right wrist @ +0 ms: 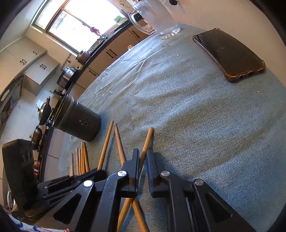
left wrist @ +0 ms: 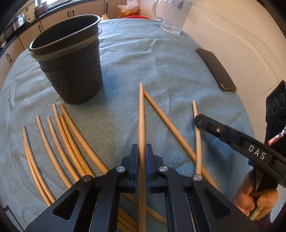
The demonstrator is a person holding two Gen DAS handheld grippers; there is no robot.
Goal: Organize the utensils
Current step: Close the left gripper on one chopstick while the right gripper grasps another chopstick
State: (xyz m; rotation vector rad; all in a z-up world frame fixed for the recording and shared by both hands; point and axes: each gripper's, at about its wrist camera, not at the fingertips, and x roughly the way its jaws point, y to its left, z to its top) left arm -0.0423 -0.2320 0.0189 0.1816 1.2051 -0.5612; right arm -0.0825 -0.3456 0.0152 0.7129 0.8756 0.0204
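Note:
My left gripper (left wrist: 142, 145) is shut on a single wooden chopstick (left wrist: 141, 116) that runs straight ahead between its pads. To the left, several loose chopsticks (left wrist: 59, 142) are fanned out on the cloth. The dark perforated holder (left wrist: 71, 62) stands upright behind them, and nothing shows above its rim. At the right, my right gripper (left wrist: 199, 121) pinches another chopstick (left wrist: 196, 142). In the right wrist view that gripper (right wrist: 143, 150) is shut on this chopstick (right wrist: 147, 141), which crosses over a loose one (right wrist: 118, 142). The holder (right wrist: 78, 123) stands far left there.
A phone in a clear case (left wrist: 216, 71) (right wrist: 228, 53) lies at the right of the blue-grey cloth (left wrist: 143, 53). A glass mug (left wrist: 171, 16) (right wrist: 157, 17) stands at the far edge. Kitchen counters and cabinets lie beyond the table. A hand (left wrist: 250, 198) grips the right tool.

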